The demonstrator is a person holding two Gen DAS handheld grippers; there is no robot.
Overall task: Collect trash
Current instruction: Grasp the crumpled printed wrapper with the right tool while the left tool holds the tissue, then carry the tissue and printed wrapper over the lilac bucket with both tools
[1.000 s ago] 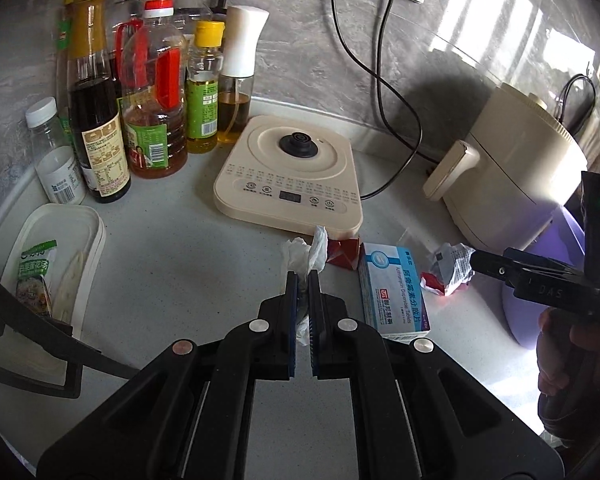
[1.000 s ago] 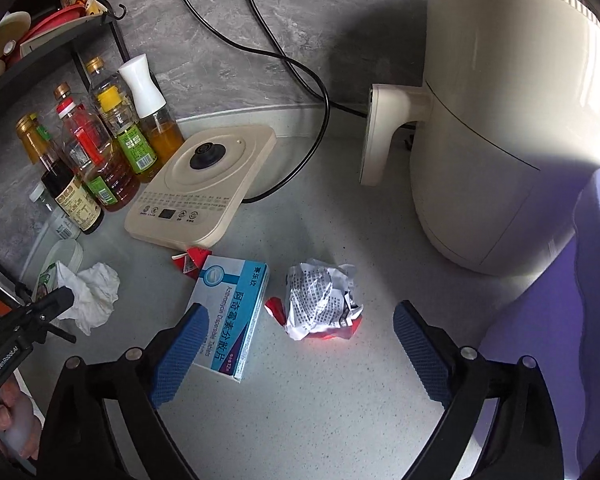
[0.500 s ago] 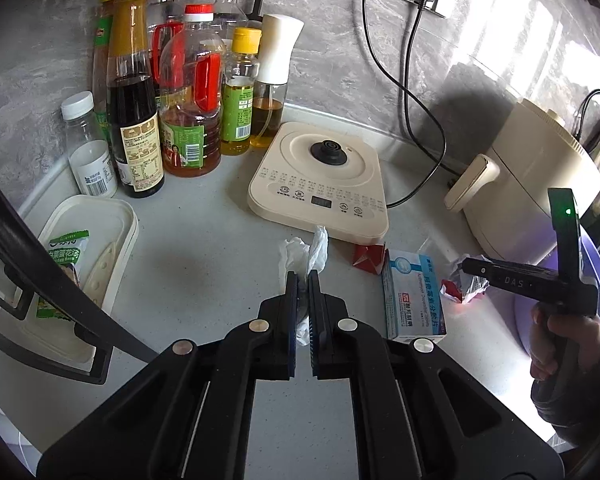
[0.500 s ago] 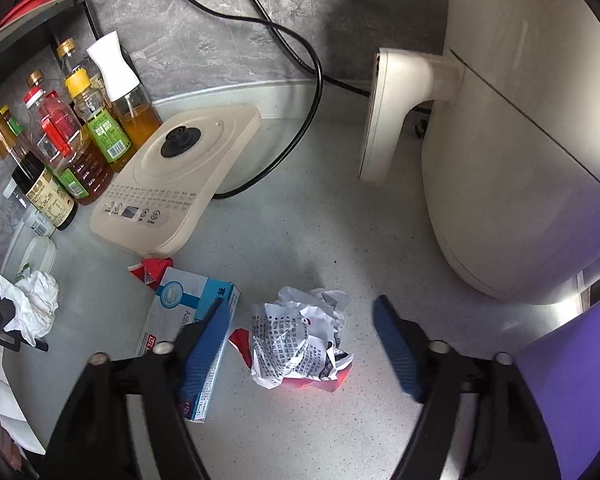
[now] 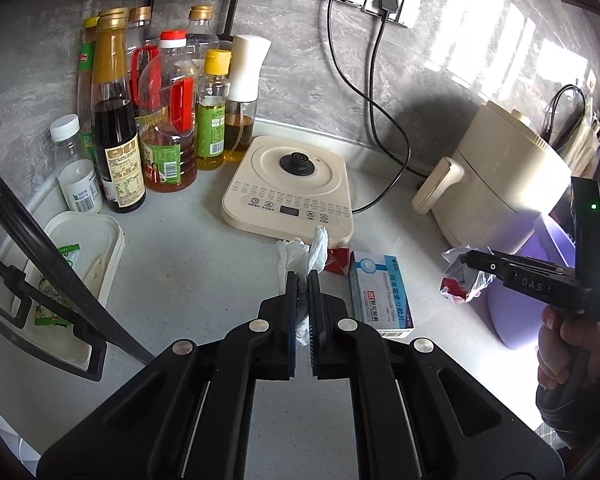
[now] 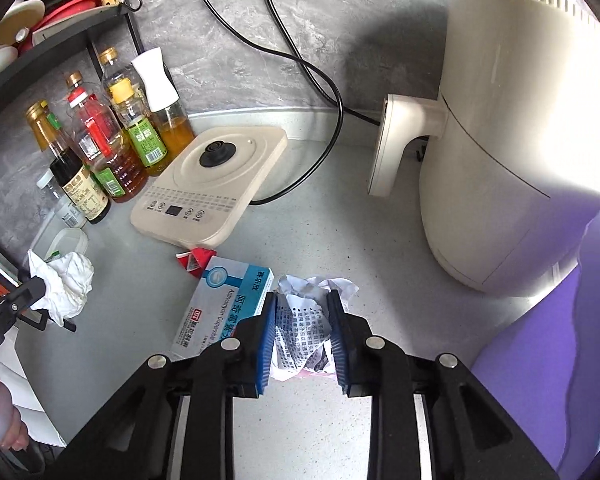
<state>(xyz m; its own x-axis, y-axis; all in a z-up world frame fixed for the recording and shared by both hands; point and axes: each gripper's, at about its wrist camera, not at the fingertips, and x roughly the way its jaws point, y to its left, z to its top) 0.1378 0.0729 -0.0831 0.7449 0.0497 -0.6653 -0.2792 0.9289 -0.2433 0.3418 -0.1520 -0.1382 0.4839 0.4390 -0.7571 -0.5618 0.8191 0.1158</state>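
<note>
My left gripper (image 5: pixel 302 280) is shut on a crumpled white tissue (image 5: pixel 303 251), held above the counter; the tissue also shows in the right wrist view (image 6: pixel 66 285). My right gripper (image 6: pixel 302 299) has closed on a crumpled printed paper wrapper (image 6: pixel 305 328) that rests on the counter; the wrapper also shows in the left wrist view (image 5: pixel 460 276). A blue and white medicine box (image 6: pixel 224 308) lies just left of the wrapper, and shows in the left wrist view (image 5: pixel 382 294). A small red scrap (image 6: pixel 194 261) lies behind the box.
A cream induction cooker (image 5: pixel 290 188) sits at the back centre. Several oil and sauce bottles (image 5: pixel 160 120) stand back left. A cream air fryer (image 6: pixel 500 140) stands right. A purple bin (image 6: pixel 560 340) is at the right edge. A white tray (image 5: pixel 80 264) lies left.
My right gripper moved down over the printed wrapper and closed on it. My left gripper rose and drew back with the tissue.
</note>
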